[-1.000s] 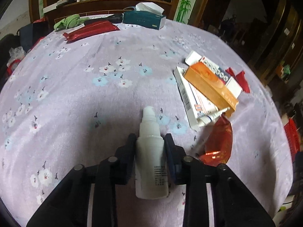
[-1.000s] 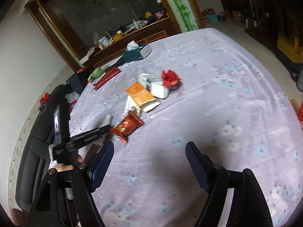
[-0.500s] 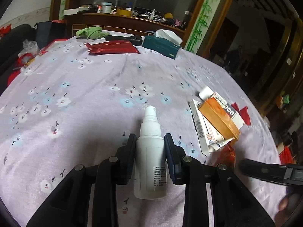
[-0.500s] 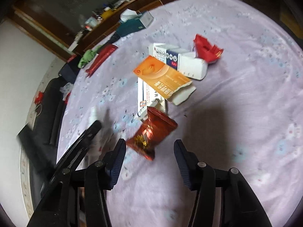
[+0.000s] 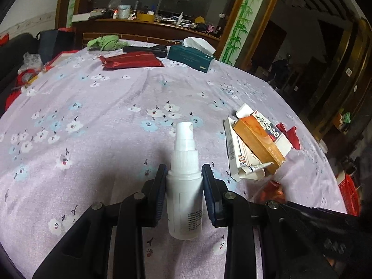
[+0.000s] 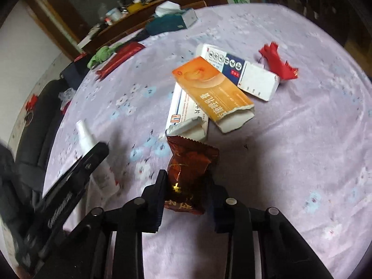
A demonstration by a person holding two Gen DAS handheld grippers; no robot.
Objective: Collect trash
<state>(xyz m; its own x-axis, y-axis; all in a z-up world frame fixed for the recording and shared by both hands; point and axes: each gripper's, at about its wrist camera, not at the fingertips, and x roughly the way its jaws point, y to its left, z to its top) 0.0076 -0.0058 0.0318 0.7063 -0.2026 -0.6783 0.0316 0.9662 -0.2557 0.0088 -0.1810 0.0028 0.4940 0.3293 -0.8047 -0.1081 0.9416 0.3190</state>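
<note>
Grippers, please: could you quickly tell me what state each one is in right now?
Left gripper: shut on the white plastic spray bottle.
Right gripper: shut on the dark red foil snack packet.

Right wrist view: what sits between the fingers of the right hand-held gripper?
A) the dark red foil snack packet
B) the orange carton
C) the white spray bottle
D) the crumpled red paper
A: the dark red foil snack packet lies between the fingers of the right hand-held gripper, which look closed against it; the white spray bottle is clamped in the left hand-held gripper.
</note>
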